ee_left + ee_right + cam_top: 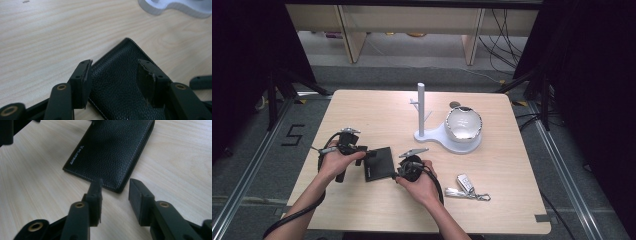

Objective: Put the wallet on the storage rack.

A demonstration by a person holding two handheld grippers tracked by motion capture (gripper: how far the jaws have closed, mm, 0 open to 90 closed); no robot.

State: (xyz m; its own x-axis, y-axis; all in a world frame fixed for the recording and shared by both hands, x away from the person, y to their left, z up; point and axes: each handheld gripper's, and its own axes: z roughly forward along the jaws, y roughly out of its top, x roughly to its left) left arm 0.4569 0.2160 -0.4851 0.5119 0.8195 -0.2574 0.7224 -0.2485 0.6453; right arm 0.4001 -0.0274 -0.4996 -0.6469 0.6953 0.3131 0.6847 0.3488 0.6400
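Black leather wallet (379,163) lies flat on the wooden bench (362,107), near the person's edge, between the two hands. Behind it, well apart: white stand (447,137) with an upright post (420,107) and a silver-lined bowl (463,123) seated on its base. To the right of the right hand, a car key on a strap (467,187). Nothing lies between the wallet and either gripper.

High view places both hands at opposite sides of the wallet, the left gripper (360,152) at its left edge, the right gripper (398,172) at its lower right corner. Left gripper view (113,80) shows grained leather, white stitching and a corner of the wallet pointing away, with the white stand's base at the top edge. Right gripper view (115,195) shows small silver lettering on the wallet's face and its folded spine.

Left fingers (83,80): spread wide, wallet's near part lying between them, pads not pressing on it. Right fingers (96,197): parted at a middling gap, tips just short of the wallet's near corner, holding nothing.
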